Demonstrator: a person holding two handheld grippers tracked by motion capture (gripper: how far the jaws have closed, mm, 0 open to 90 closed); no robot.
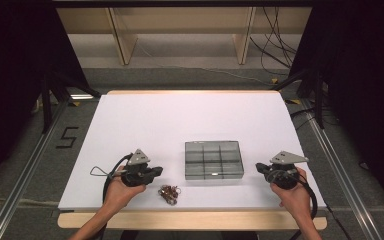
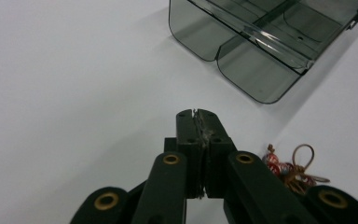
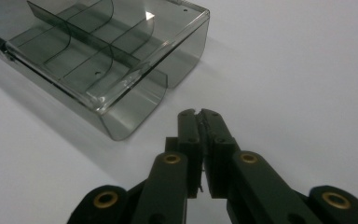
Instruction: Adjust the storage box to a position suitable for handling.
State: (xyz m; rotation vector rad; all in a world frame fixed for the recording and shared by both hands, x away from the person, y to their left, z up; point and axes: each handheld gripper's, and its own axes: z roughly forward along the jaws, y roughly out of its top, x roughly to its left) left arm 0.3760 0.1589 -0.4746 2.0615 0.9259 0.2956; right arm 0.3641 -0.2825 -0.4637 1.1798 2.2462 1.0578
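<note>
A: What is the biggest thing here?

B: The surface, a flat white matte sheet over a pale wooden top whose edge shows along the near side. It is smooth and plain.

A: And on it?

B: A smoke-grey transparent plastic organizer box, rectangular with rounded corners, sits right of centre toward the near edge. Thin partitions split it into small compartments, some with curved walls, as the right gripper view shows. Its clear lid has a small latch on one side. The compartments look empty.

A: Where are the claws?

B: The left claw is held in the person's left hand, to the left of the box and apart from it. The right claw is in the right hand, just off the box's right side. Both are black, blocky, with brass-coloured pivot rivets.

A: How far open?

B: In the left gripper view the left claw has its jaws pressed together, nothing between them. In the right gripper view the right claw is the same: jaws together, holding nothing, touching nothing.

A: Anything smaller?

B: A little tangle of brown cord with red-and-white beads lies near the front edge, just right of the left hand. In the left gripper view it lies beside the jaws, untouched.
</note>
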